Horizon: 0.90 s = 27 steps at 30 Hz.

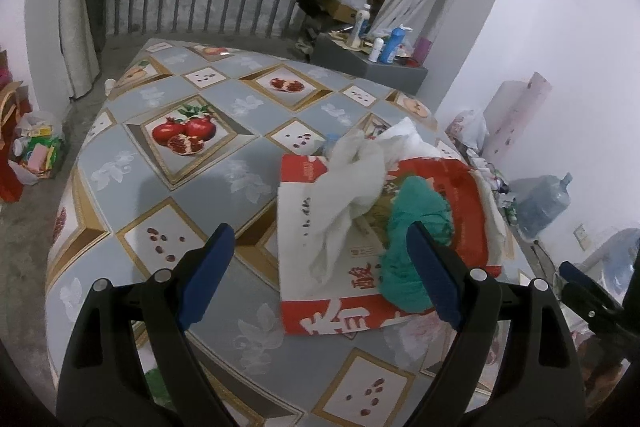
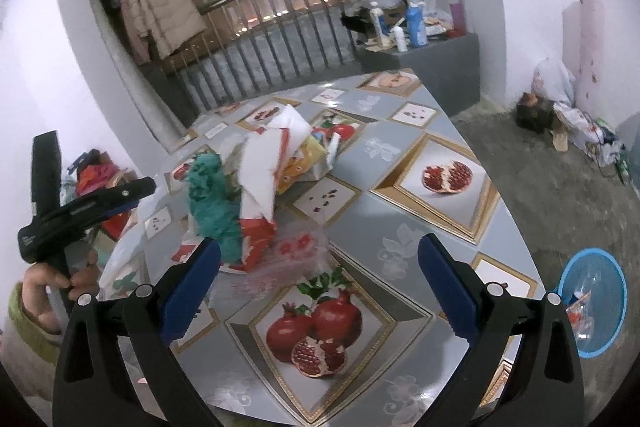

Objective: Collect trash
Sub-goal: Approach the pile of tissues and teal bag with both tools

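A pile of trash lies on the table with the pomegranate cloth: a flattened red and white carton, white crumpled tissue and a green crumpled wad. My left gripper is open just above the carton's near edge, its right finger against the green wad. In the right wrist view the green wad, the red and white carton and a clear plastic bag lie ahead and left. My right gripper is open and empty above the table.
A blue basin with scraps stands on the floor at the right. A bag of trash sits on the floor at the left. A grey cabinet with bottles stands behind the table. A water jug is on the right.
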Tool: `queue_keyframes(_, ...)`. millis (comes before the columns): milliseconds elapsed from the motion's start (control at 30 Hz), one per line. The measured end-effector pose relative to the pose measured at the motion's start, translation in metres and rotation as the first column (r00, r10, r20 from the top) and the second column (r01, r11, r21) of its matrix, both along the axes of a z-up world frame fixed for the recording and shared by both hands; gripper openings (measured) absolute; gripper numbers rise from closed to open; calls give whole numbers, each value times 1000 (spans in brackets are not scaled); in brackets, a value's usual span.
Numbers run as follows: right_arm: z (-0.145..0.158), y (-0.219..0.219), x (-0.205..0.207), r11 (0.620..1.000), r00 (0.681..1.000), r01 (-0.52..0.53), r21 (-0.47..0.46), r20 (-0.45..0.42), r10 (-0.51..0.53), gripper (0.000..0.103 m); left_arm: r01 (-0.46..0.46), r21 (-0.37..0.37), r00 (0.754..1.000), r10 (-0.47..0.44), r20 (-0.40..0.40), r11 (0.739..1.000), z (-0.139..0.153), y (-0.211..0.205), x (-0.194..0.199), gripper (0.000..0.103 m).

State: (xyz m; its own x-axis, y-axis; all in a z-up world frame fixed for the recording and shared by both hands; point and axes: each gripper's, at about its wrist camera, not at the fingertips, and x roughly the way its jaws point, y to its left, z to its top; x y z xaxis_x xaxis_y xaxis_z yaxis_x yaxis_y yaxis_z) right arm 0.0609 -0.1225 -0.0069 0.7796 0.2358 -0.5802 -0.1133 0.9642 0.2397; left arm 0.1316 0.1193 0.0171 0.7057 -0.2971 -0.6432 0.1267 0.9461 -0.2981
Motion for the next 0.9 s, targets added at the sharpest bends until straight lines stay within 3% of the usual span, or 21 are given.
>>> queue_keyframes(367, 13, 42, -3, 989, 986, -143, -36, 78, 145, 95, -59, 56, 998, 57, 24, 997, -2, 24, -1, 83)
queue_keyframes(900, 2, 97, 38, 969, 970, -238, -65, 45, 241, 84, -125, 102, 992, 124, 18, 987, -21, 62, 0, 83)
